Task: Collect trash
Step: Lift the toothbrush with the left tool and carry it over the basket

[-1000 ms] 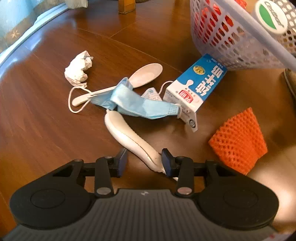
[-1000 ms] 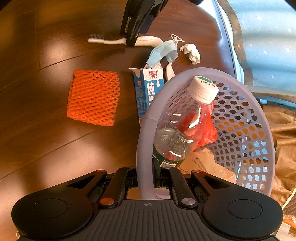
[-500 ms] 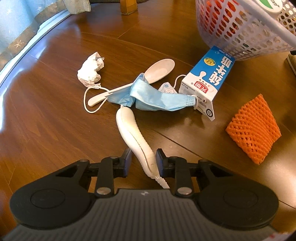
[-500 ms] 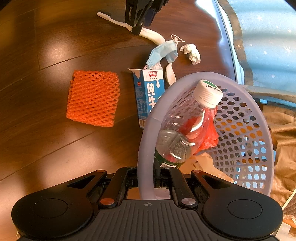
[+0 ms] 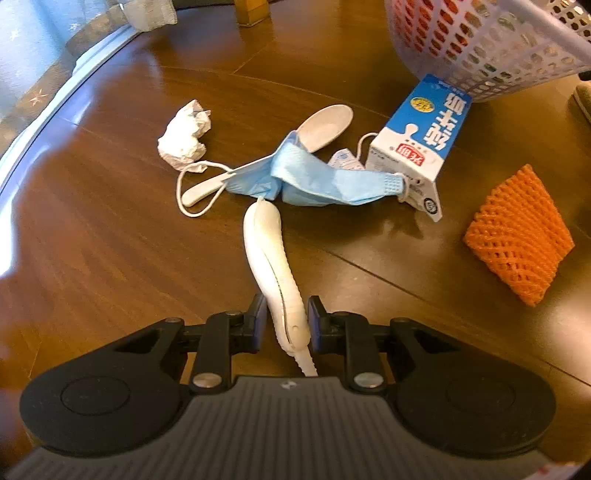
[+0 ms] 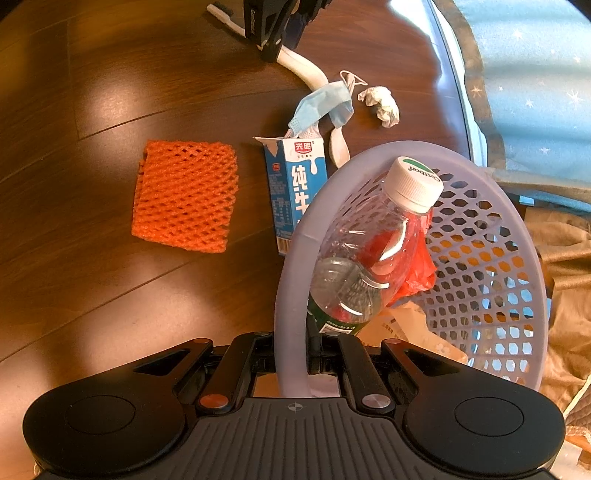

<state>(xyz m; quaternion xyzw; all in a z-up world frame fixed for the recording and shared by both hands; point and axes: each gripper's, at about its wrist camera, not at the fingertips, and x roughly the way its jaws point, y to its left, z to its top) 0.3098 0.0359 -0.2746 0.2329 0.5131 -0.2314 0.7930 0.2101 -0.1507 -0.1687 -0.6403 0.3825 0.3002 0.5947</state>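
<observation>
A white toothbrush (image 5: 269, 251) lies handle-away on the brown table, and my left gripper (image 5: 286, 314) is shut on its neck. Past it lie a blue face mask (image 5: 314, 177) draped over a white spoon (image 5: 325, 122), a crumpled tissue (image 5: 183, 136), a blue milk carton (image 5: 424, 140) and an orange foam net (image 5: 517, 236). My right gripper (image 6: 295, 354) is shut on the rim of the lilac basket (image 6: 295, 266), tilted over the carton (image 6: 291, 184). The basket holds a plastic bottle (image 6: 369, 258) and a red bag (image 6: 417, 273).
The table's curved edge (image 5: 44, 122) runs along the left, with a blue starred cloth (image 6: 535, 74) beyond it. A wooden block (image 5: 253, 11) stands at the far side. Tan fabric (image 6: 569, 258) lies beyond the basket. Bare wood surrounds the orange net (image 6: 184, 195).
My left gripper's fingers have closed in on the toothbrush, which has swung round with them. The basket in my right gripper has barely shifted.
</observation>
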